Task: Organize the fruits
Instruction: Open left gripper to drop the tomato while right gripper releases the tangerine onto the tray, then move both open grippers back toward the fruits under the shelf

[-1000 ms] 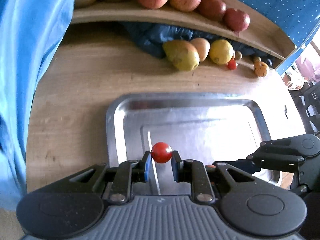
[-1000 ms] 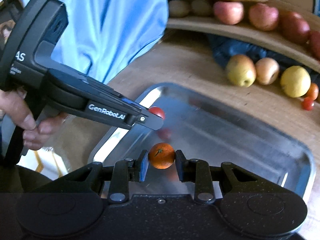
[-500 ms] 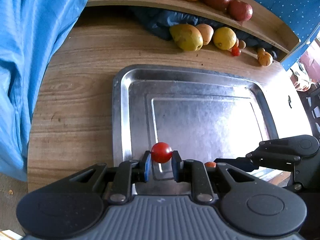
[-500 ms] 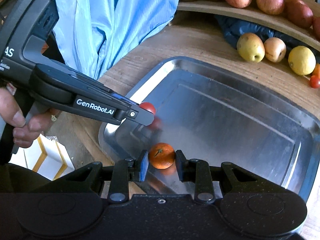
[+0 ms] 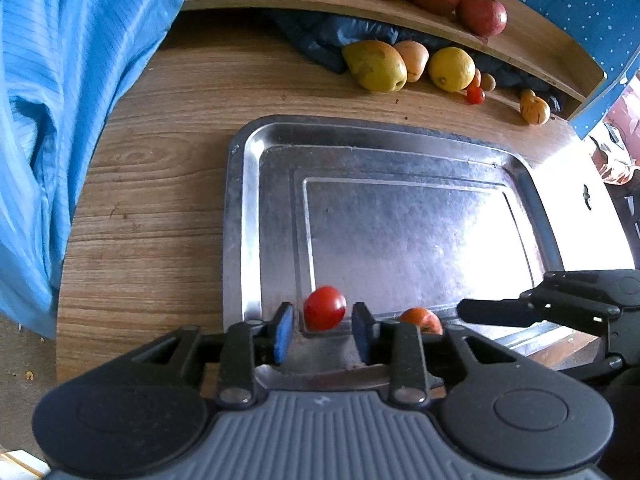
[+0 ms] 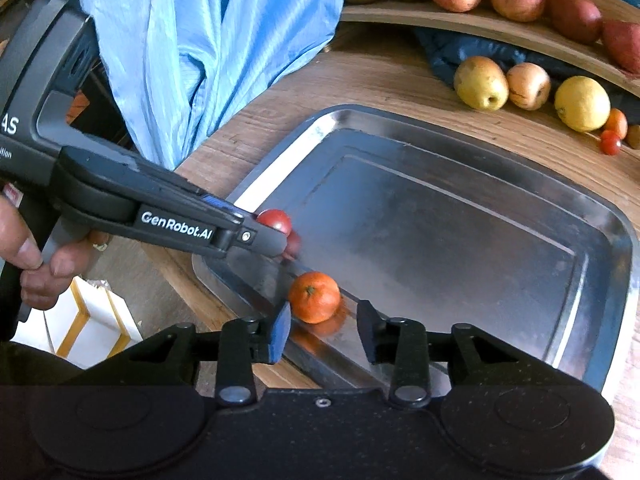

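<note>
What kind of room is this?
Probably a home kitchen or pantry corner: a wooden table with a metal tray, and a shelf lined with apples.

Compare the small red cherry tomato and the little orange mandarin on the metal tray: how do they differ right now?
The small red cherry tomato is glossy red and smooth; the little orange mandarin is matte orange with a green stem scar. The mandarin looks somewhat bigger. The tomato sits between the open left gripper fingers, the mandarin between the open right gripper fingers, nearer its left pad. Both are round, released, and resting near the same edge of the silver metal tray.
</note>
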A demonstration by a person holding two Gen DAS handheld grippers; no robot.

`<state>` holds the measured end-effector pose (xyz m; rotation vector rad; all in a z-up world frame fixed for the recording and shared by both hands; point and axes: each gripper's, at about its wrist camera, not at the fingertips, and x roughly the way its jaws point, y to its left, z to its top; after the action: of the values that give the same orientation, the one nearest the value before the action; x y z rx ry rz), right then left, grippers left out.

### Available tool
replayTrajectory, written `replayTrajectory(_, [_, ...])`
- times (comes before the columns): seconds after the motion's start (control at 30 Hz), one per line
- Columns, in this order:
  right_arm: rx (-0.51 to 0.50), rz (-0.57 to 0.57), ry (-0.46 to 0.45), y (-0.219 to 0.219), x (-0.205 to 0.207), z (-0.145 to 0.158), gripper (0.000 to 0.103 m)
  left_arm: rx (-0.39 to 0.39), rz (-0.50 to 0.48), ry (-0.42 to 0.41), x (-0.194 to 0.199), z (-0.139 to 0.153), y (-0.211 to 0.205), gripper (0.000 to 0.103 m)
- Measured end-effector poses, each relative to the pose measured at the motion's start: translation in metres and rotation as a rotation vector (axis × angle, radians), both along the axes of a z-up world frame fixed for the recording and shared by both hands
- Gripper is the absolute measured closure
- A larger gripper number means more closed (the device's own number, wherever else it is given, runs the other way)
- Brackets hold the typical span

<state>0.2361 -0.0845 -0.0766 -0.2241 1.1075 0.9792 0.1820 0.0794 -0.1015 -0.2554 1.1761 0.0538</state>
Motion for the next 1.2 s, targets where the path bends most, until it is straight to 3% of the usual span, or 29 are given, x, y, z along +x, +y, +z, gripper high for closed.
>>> replayTrajectory(0.17, [0.009,-0.043,-0.023,-0.013,-0.003,0.007,0.039,0.027,0.016,-0.014,-0.008,0.008,0.0,0.043])
replayTrajectory(0.3, [0.008,-0.068,-0.049,-0.024,-0.008,0.016,0.022,0.054,0.026,-0.024,-0.017,0.017,0.002,0.02])
replayTrajectory(0.47, [-0.009,-0.101,-0.077,-0.036,-0.012,0.026,0.008,0.114,0.025,-0.018,-0.027,0.027,0.001,0.005])
replayTrajectory(0.57, [-0.049,-0.13,-0.099,-0.041,-0.015,0.029,0.001,0.14,0.029,-0.005,-0.032,0.03,0.002,0.003])
replayTrajectory(0.9, [-0.151,-0.257,-0.182,-0.062,-0.015,0.032,0.001,0.24,0.029,0.034,-0.028,0.036,-0.002,0.001])
replayTrajectory(1.2, [-0.166,-0.346,-0.195,-0.071,0.001,0.034,0.001,0.265,-0.004,0.032,0.001,0.038,0.0,0.001])
